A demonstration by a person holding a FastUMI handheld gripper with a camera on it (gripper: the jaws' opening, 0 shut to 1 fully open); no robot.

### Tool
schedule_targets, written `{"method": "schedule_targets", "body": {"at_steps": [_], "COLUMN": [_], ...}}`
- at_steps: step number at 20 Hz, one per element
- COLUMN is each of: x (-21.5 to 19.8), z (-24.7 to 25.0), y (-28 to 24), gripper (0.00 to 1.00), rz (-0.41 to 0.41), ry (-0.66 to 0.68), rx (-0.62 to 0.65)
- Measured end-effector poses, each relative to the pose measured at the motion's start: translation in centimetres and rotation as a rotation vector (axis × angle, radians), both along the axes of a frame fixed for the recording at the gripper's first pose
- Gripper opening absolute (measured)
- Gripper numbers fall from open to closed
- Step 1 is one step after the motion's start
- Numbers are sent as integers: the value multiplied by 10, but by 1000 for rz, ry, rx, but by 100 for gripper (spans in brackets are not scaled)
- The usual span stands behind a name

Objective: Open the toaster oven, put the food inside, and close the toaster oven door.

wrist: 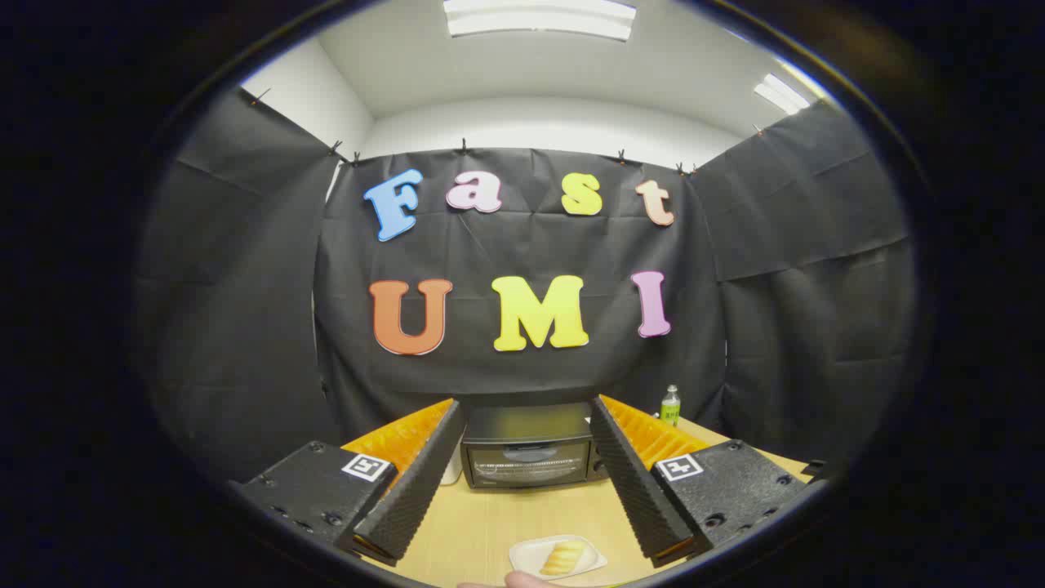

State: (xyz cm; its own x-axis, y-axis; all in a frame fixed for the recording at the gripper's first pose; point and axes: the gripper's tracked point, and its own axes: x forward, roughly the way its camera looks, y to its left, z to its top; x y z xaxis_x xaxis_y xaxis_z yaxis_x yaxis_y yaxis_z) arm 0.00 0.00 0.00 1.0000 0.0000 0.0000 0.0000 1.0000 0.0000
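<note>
Gripper (522,482) released, fingers spread wide. Toaster oven (529,447) beyond them, door closed. Food (563,558) on a plate (526,557) in front of the oven. Risk: door swinging down onto plate; fingers slipping off handle.

Black toaster oven (529,447), golden food (563,558), white plate (531,558).

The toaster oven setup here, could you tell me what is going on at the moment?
A person is holding the tongs open above a wooden table, gripping nothing. The toaster oven stands at the far side of the table, seen between the fingers, with its door shut. The food lies on a small white plate nearer than the fingertips, with a fingertip beside the plate. A green bottle stands to the oven's right.
</note>
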Motion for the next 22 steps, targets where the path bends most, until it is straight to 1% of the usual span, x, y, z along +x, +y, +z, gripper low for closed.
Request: {"method": "schedule_targets", "body": {"at_steps": [9,18,22], "x": [-2,-3,-1], "z": [4,5,5], "y": [3,1,3], "gripper": [100,100,100], "rz": [18,10,47], "ry": [-29,-39,-54], "rx": [7,6,38]}}
